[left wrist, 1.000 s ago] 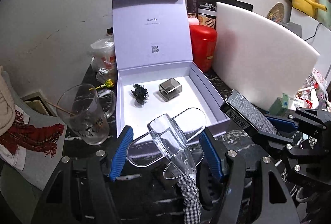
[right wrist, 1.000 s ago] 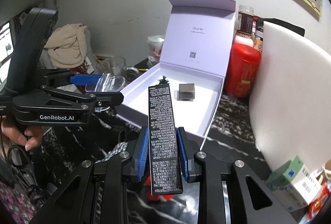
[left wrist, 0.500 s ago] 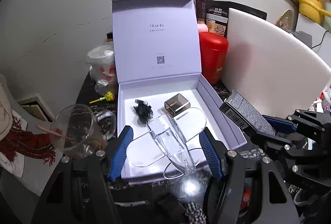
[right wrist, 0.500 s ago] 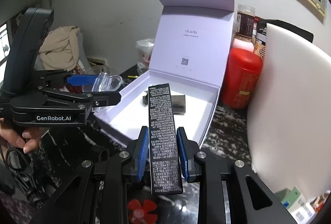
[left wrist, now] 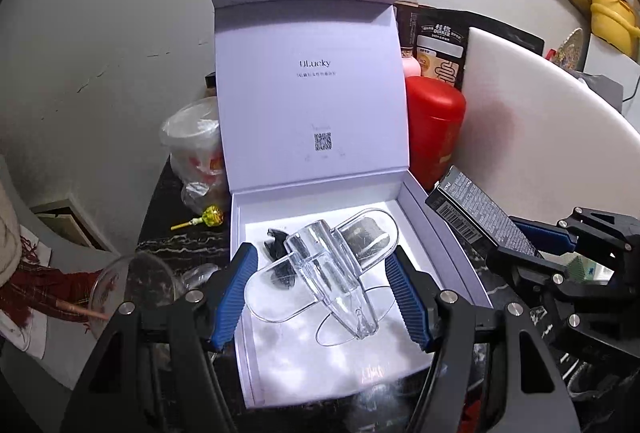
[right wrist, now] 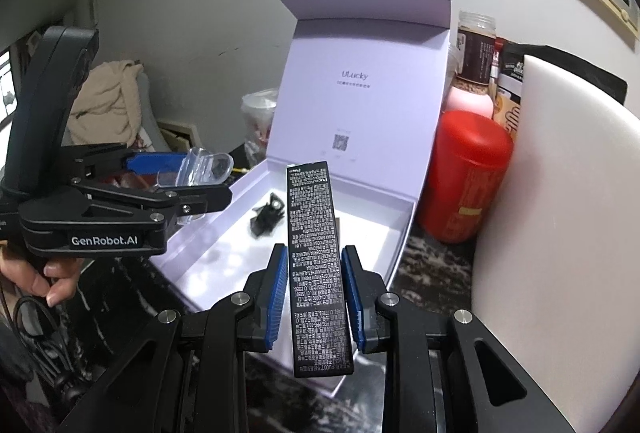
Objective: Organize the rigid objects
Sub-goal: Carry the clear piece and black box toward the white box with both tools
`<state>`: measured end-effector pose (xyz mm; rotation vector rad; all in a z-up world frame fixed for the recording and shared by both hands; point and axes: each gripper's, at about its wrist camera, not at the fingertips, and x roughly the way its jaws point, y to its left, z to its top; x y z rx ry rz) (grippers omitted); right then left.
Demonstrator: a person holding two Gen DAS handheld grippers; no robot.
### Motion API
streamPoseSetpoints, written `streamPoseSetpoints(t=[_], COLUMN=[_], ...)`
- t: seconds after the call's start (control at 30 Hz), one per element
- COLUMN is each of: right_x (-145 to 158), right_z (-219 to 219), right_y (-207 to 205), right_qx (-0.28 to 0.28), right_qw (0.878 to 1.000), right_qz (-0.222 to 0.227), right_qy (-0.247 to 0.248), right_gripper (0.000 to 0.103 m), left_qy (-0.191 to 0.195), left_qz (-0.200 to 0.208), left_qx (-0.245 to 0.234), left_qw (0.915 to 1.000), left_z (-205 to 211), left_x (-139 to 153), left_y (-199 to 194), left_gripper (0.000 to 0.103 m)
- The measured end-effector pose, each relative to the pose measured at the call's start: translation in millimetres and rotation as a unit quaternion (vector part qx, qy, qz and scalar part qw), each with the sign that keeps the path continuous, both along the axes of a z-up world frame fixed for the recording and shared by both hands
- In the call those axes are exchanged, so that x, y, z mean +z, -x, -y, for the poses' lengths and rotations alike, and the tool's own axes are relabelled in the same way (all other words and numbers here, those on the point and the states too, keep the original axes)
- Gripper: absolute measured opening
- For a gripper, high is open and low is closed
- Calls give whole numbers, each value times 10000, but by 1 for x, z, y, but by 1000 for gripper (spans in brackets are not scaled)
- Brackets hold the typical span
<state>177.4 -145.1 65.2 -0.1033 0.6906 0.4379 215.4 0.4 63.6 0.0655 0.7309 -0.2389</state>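
My left gripper (left wrist: 320, 257) is shut on a clear plastic toy plane (left wrist: 328, 273), its blue pads against the wing tips. The plane hangs over the inside of an open lavender gift box (left wrist: 440, 233), whose lid stands upright. In the box lie a small black object (left wrist: 276, 237) and a grey translucent case (left wrist: 368, 233), seen through the wing. My right gripper (right wrist: 314, 253) is shut on a slim black carton with white print (right wrist: 316, 265), held over the box's near right edge (right wrist: 400, 233). The left gripper (right wrist: 192, 177) shows at the left of that view.
A red canister (left wrist: 434, 129) and a white board (left wrist: 540, 153) stand right of the box. On the left are a glass mug (left wrist: 132, 285), a yellow lollipop (left wrist: 208, 217) and a bagged cup (left wrist: 196, 145). A person's hand (right wrist: 48, 273) holds the left gripper.
Both grippers have moved forward toward the open box. The plane now hangs over the box's inside, and the black carton is nearer the box's right edge. Both grips are unchanged.
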Motion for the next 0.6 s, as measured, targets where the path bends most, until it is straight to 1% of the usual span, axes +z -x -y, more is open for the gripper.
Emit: streamPoseSetpoints(t=[0.13,0.37,0.6], right_x=[3,7,13], right_z=[-2,-5,-6], right_y=[-13,-34,-56], right_qx=[20,1,-91], right_qw=[10000,10000,9999], right_qz=[41,57,101], right_qy=[66,21,15], right_gripper=[27,27,27], left_qy=[-44,16,-73], left_qz=[53,118,125], left_qx=[116,213,289], left_qw=[9999,9997,9995], left_z=[2,5,6], left_x=[1,4,1], left_y=[-14,-38,-58], left_gripper=[66,66,66])
